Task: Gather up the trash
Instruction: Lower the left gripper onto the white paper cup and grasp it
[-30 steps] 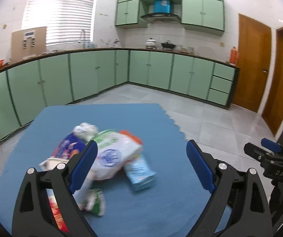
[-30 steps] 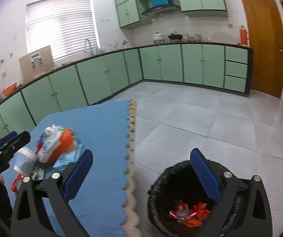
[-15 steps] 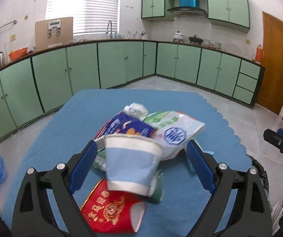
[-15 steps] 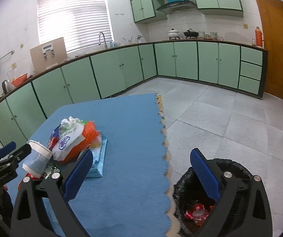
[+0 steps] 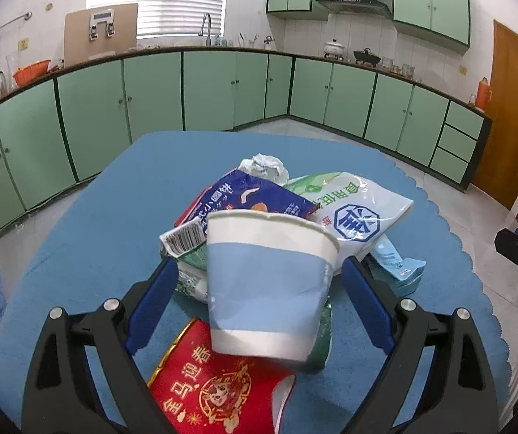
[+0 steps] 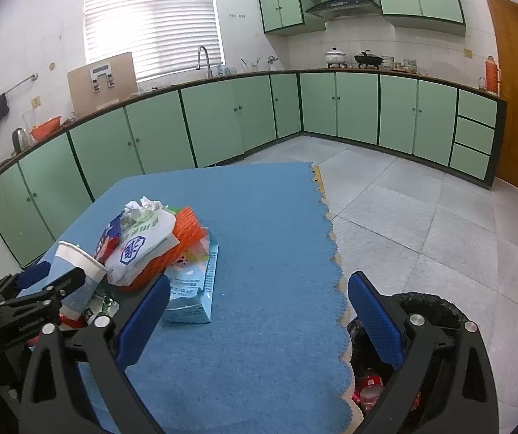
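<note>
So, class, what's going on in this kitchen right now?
A person is clearing a heap of trash off a blue mat, holding tongs in each hand. The left tongs are open around a paper cup at the near side of the pile; neither pad is visibly pressing it. The right tongs are open and empty, above the mat's edge. A black bin beside the mat already holds some red wrappers.

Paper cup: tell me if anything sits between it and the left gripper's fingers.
Nothing visible does. The paper cup sits tilted between the open fingers of the left gripper, above the red packet. The rest of the trash pile lies behind it on the blue mat.
</note>
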Action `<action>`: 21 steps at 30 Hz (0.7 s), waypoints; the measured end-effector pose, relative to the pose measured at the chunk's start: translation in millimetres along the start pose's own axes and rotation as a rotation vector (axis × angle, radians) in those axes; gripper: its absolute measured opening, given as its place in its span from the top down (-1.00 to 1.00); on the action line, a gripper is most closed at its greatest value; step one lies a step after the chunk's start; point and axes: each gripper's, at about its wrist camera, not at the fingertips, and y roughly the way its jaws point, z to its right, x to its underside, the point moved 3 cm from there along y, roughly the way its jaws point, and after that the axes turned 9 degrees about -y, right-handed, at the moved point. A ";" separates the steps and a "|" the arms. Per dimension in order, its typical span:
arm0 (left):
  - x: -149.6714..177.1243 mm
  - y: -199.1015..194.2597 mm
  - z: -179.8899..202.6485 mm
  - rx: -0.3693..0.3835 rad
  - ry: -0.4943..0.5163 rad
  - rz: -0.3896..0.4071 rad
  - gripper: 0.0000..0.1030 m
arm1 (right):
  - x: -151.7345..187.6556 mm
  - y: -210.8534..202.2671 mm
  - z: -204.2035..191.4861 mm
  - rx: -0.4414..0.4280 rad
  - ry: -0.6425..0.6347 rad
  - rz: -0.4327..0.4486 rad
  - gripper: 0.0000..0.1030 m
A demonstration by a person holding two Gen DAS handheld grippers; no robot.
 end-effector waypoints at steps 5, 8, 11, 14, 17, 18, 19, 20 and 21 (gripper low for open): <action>-0.7 5.1 4.1 0.003 0.010 -0.006 -0.72 | -0.4 4.5 -3.4 -0.004 -0.005 -0.006 -0.88; 0.1 7.3 5.6 0.007 0.007 -0.011 -0.63 | -0.6 6.3 -4.4 -0.006 -0.008 -0.010 -0.88; 1.1 8.2 4.3 0.016 -0.002 -0.022 -0.41 | -0.9 7.0 -4.6 -0.008 -0.008 -0.010 -0.88; 0.9 3.5 3.8 0.019 -0.012 -0.011 -0.32 | -1.6 7.5 -5.7 -0.012 -0.007 -0.009 -0.88; -0.8 -1.9 2.5 0.024 -0.022 0.003 -0.22 | -3.6 7.3 -8.5 -0.019 -0.011 -0.004 -0.88; -2.1 -4.2 3.0 0.027 -0.024 0.006 -0.19 | -4.3 7.1 -9.1 -0.022 -0.013 -0.002 -0.88; -3.1 -6.5 2.7 0.028 -0.025 0.011 -0.18 | -4.8 6.9 -9.8 -0.025 -0.014 -0.001 -0.88; -4.1 -8.4 2.2 0.028 -0.027 0.015 -0.16 | -5.5 6.4 -11.5 -0.031 -0.015 0.002 -0.88; -5.7 -11.6 1.4 0.031 -0.030 0.020 -0.14 | -6.1 5.9 -11.9 -0.035 -0.016 0.004 -0.88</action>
